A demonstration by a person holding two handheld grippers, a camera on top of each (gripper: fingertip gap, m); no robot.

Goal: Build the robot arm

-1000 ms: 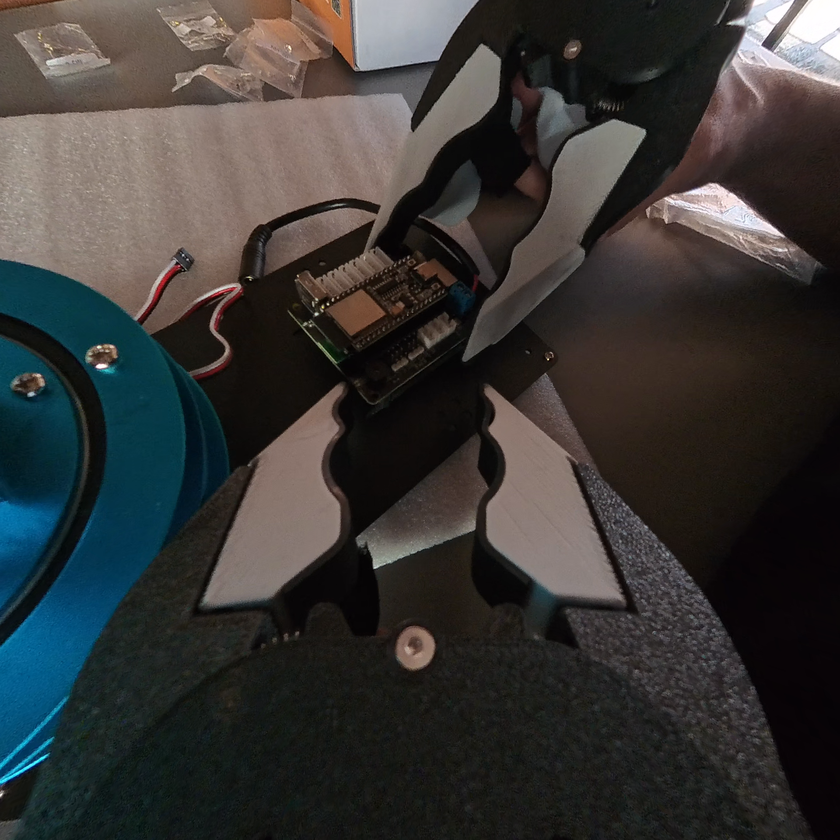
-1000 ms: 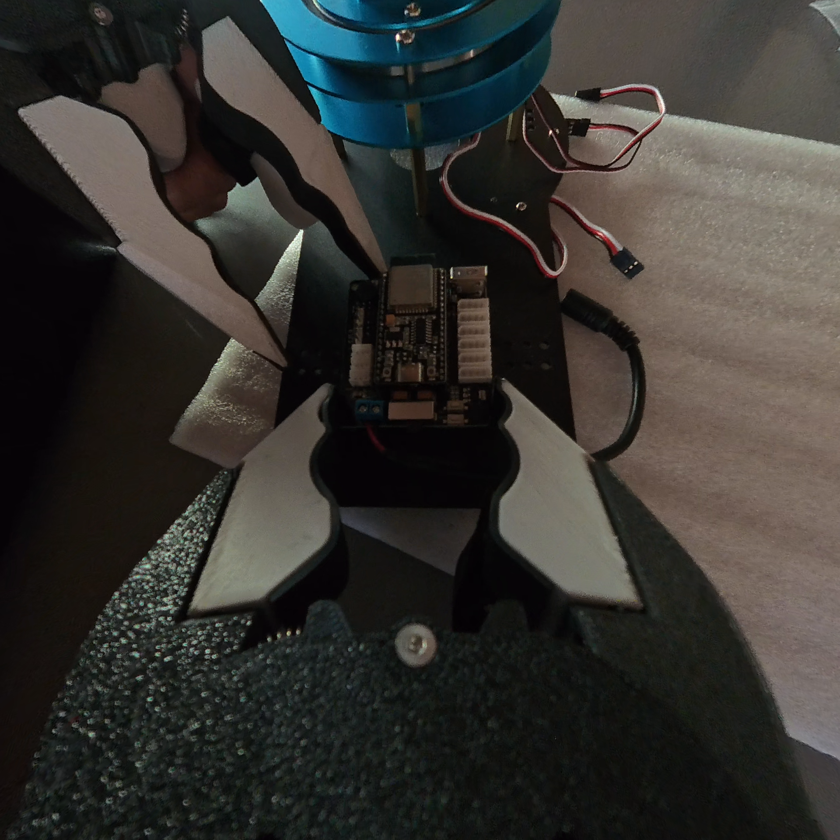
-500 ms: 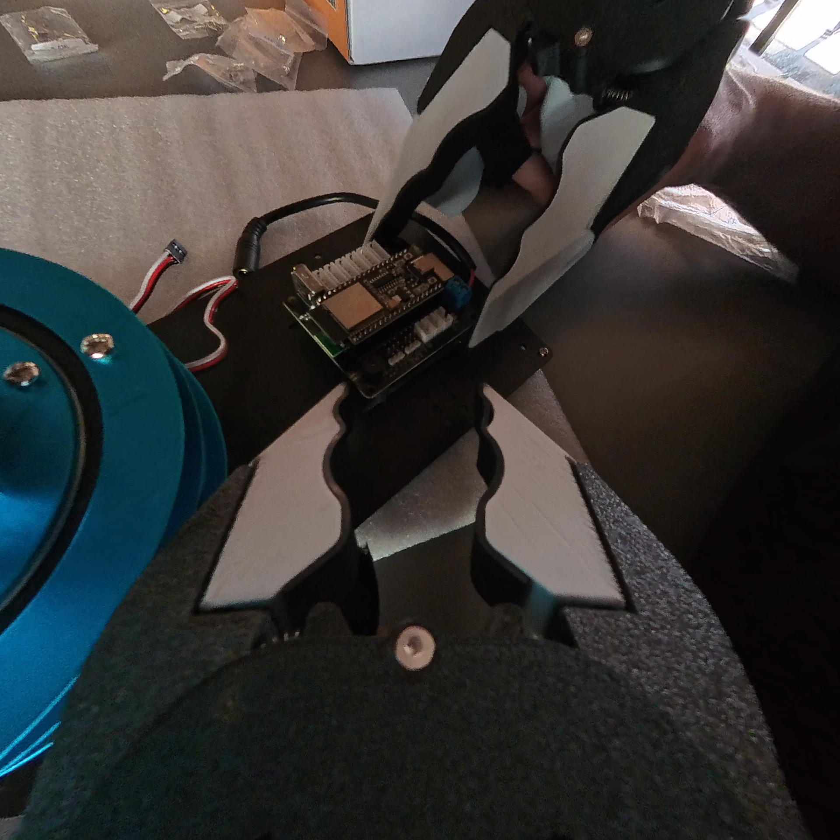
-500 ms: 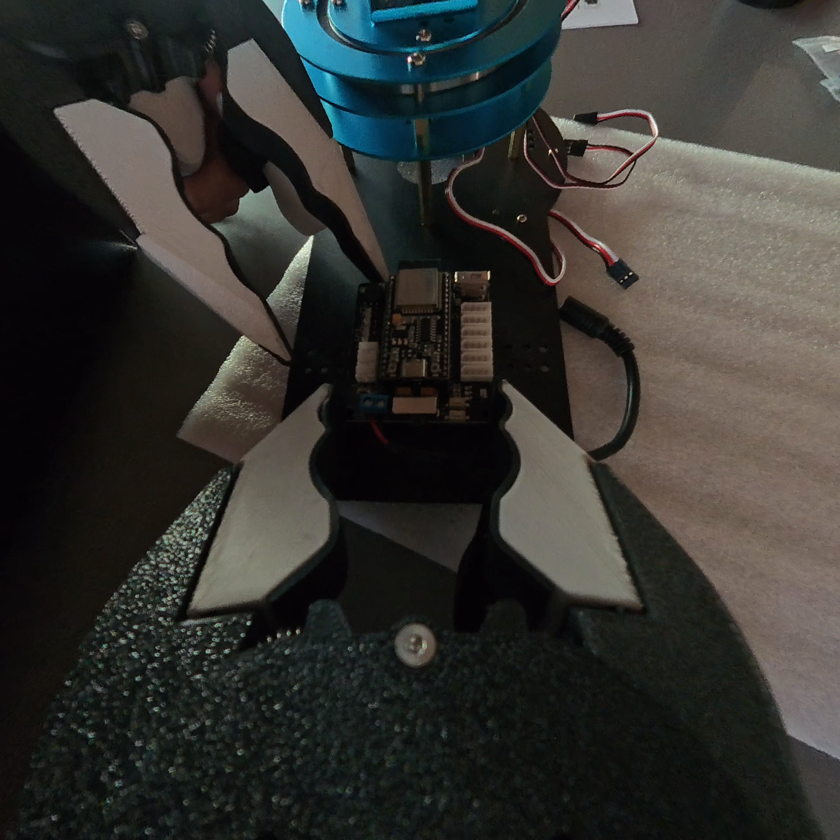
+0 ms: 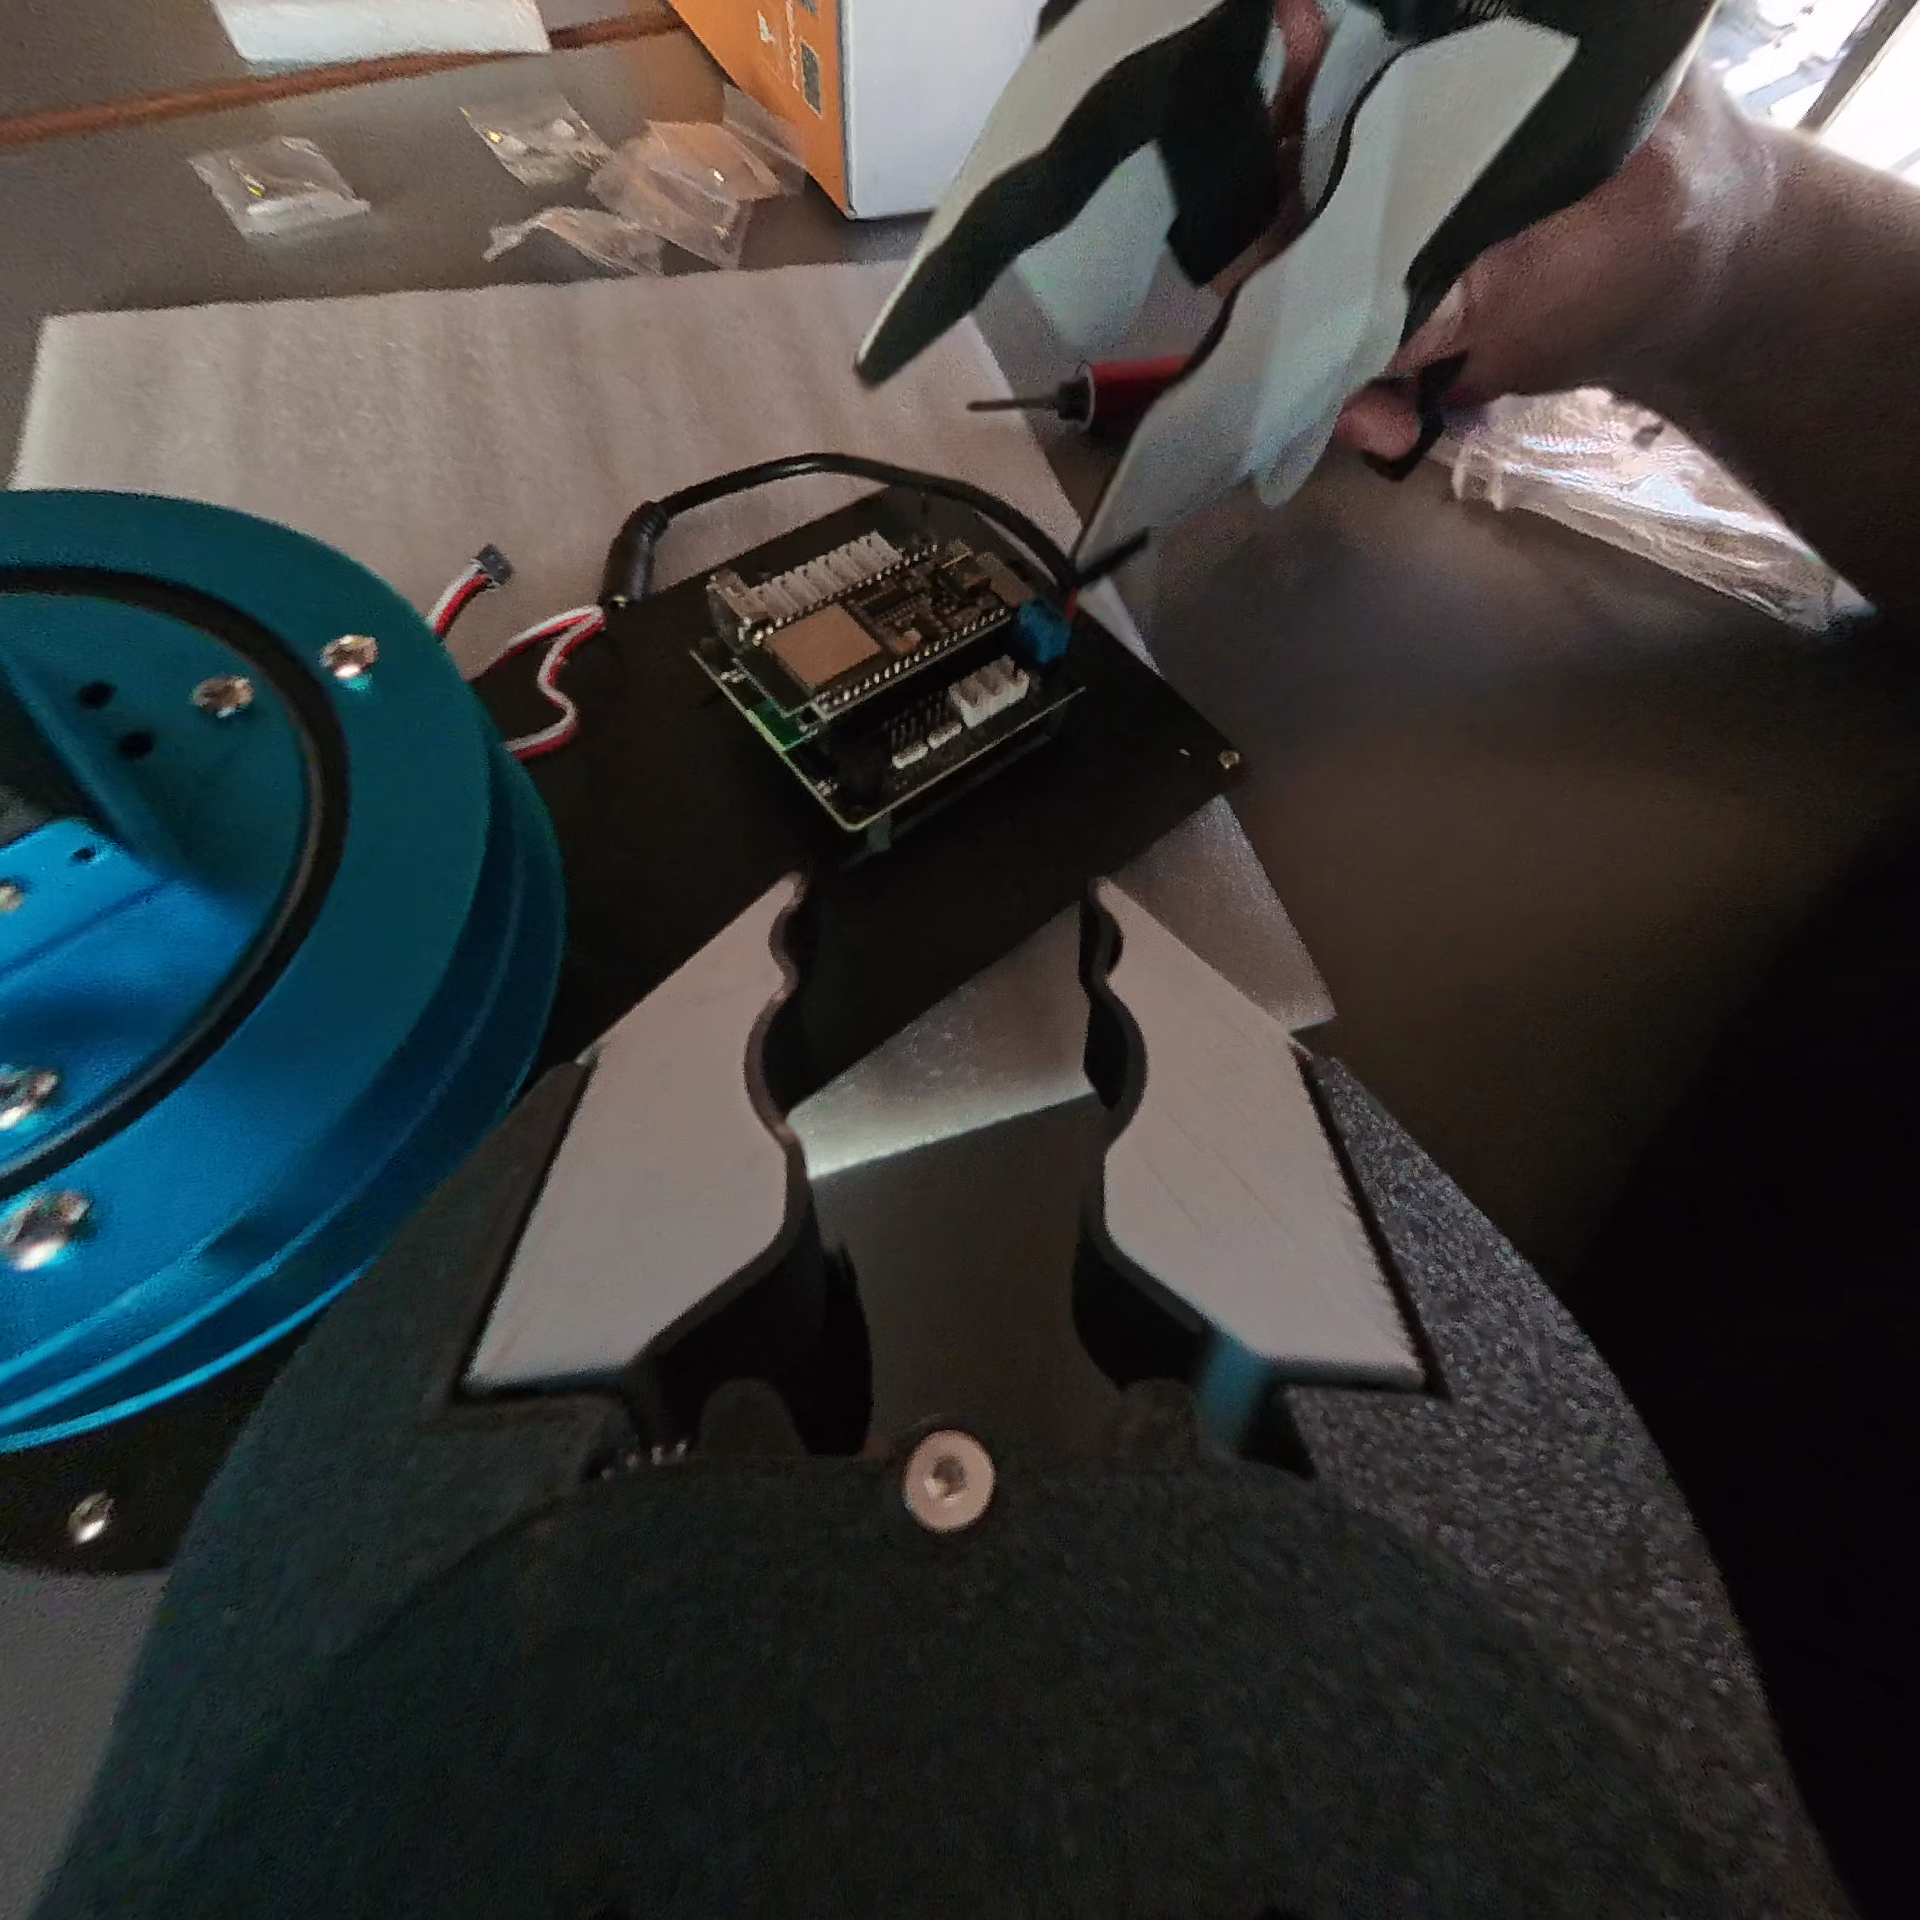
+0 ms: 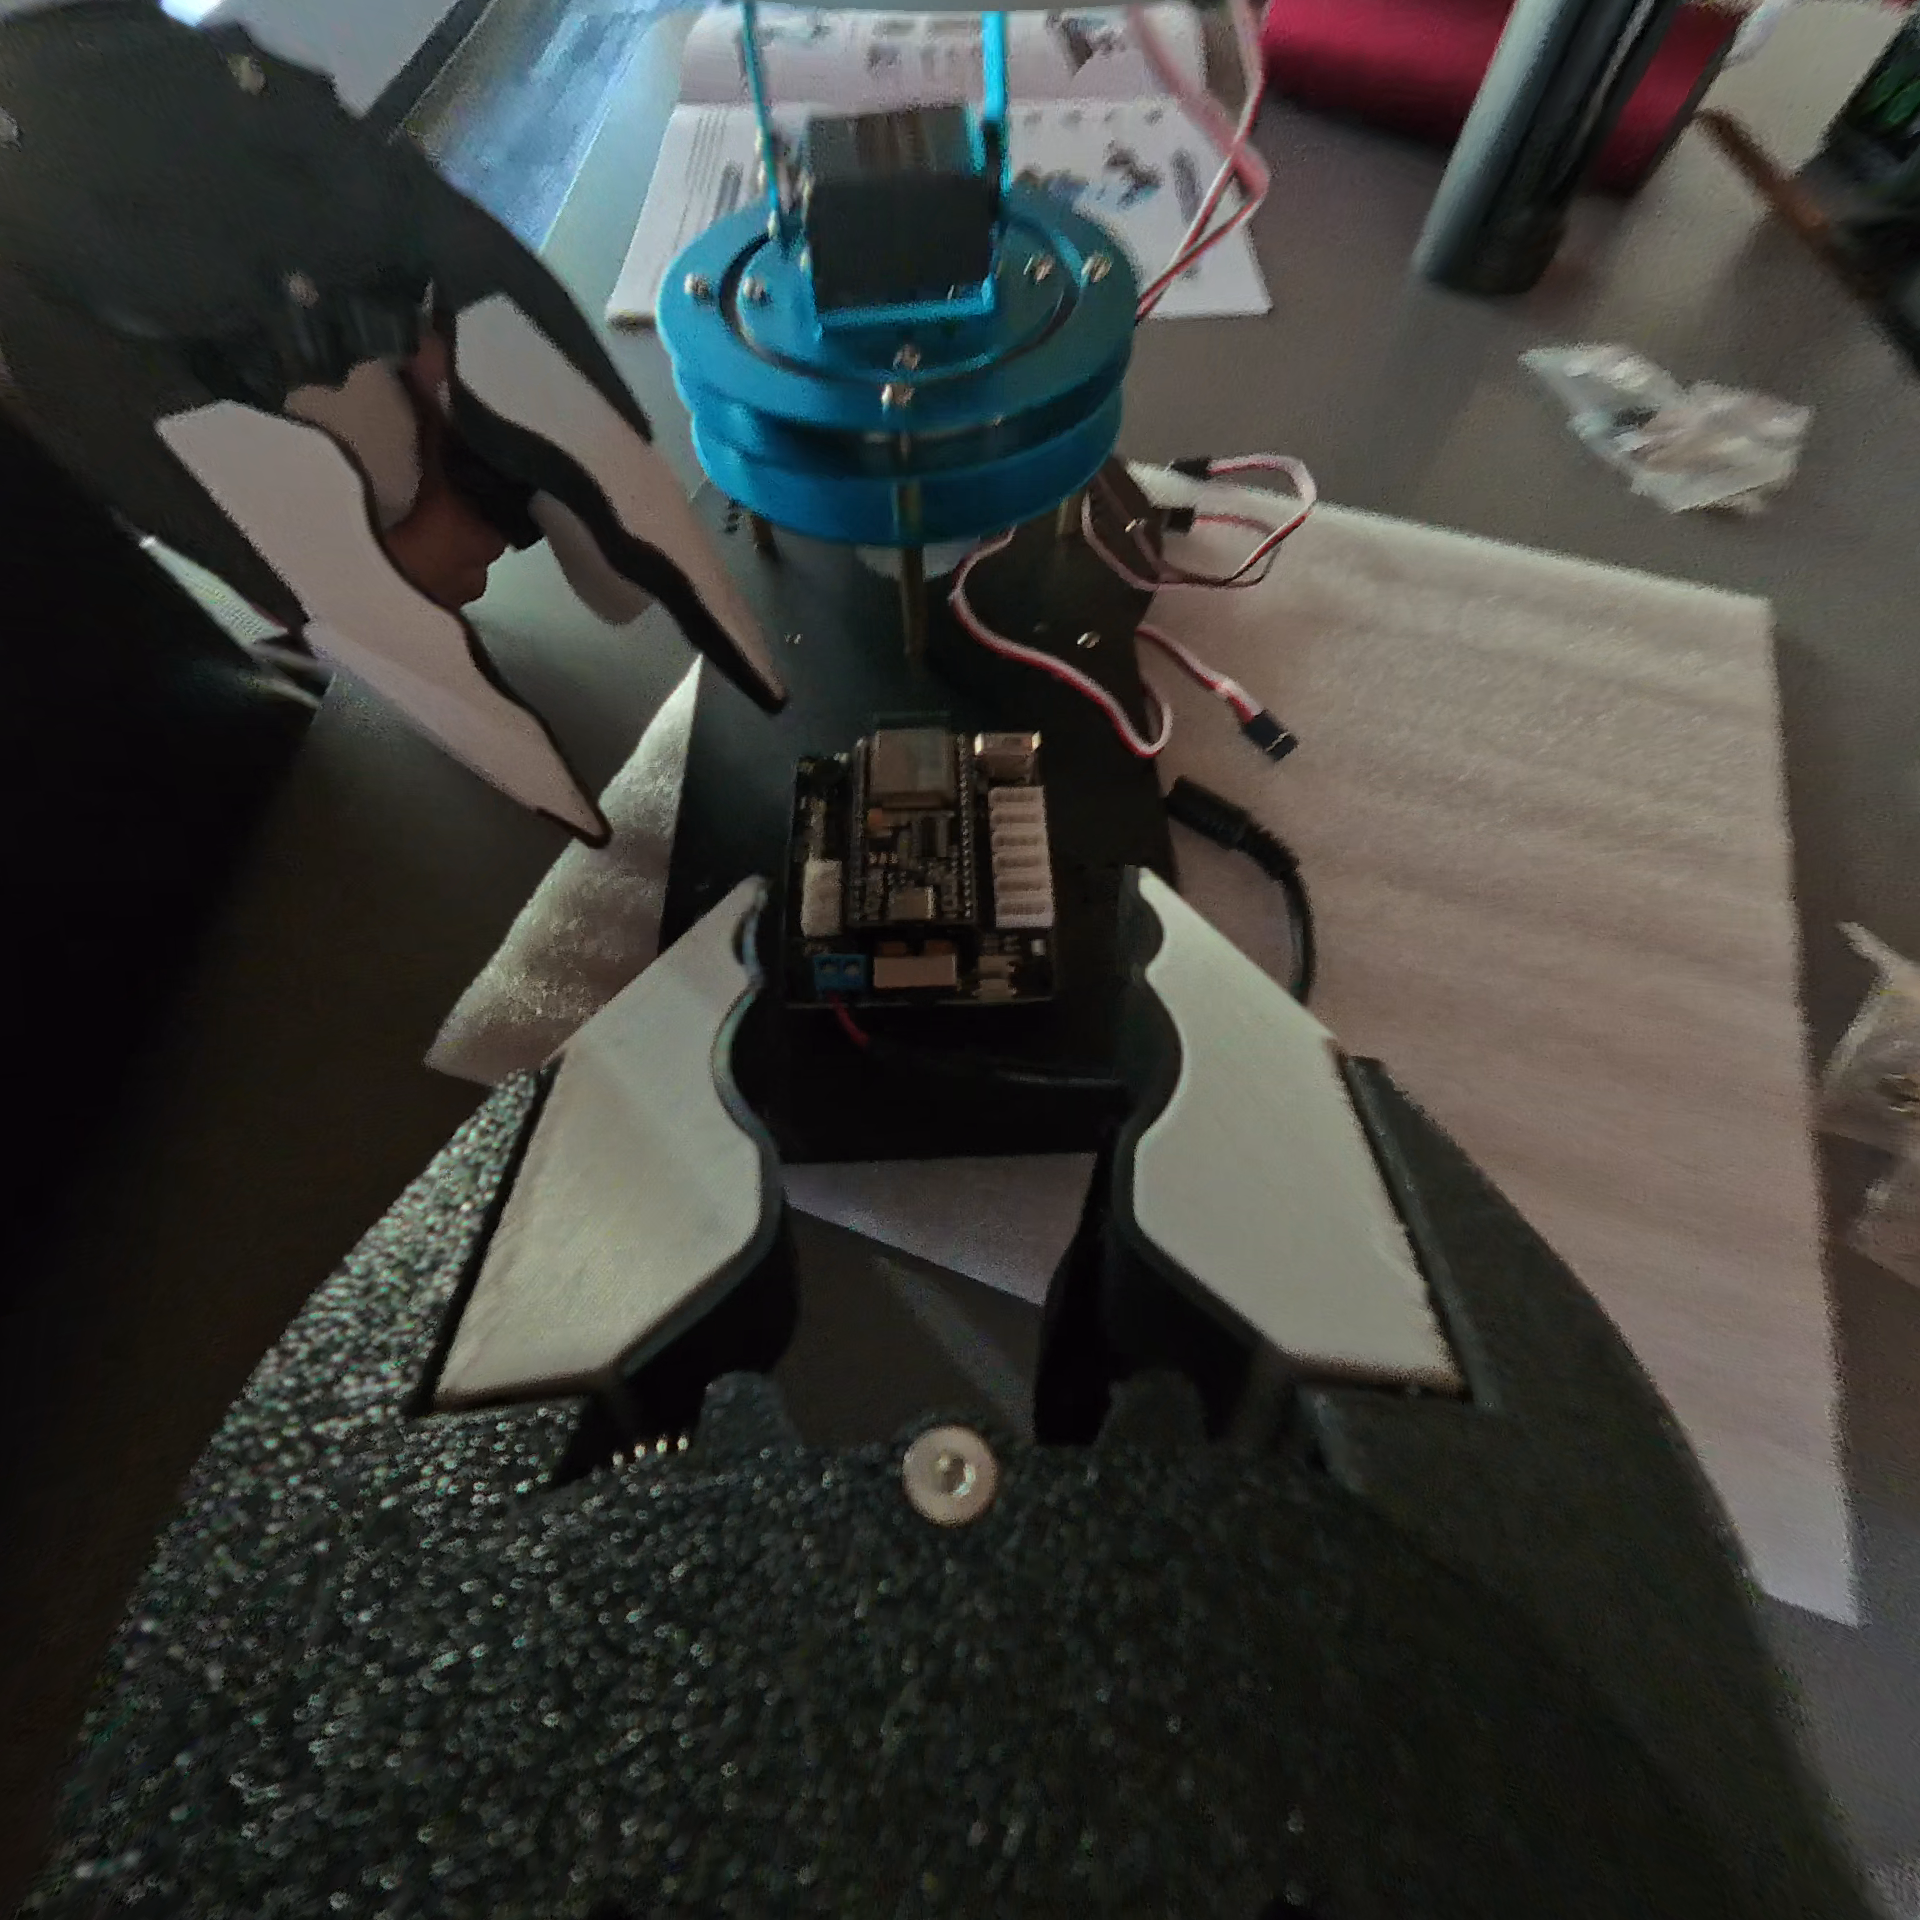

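The circuit board [image 6: 928, 868] sits on a black plate [image 6: 1101, 821] over white foam [image 6: 1455, 831], its long axis running from the right gripper [image 6: 951, 904] toward the blue discs [image 6: 899, 416]. The blue terminal end faces that gripper. Both the right gripper and the left gripper [image 5: 940, 904] are spread wide, holding nothing. Only the right view shows the servo [image 6: 899, 234] atop the discs; only the left shows the red probe [image 5: 1081, 393].

No legible text anywhere. Orange box [image 5: 831, 94] behind the foam sheet [image 5: 520, 416] carries print, too blurred to read. Printed sheet [image 6: 1143, 208] behind the blue base [image 6: 894, 416]: same.
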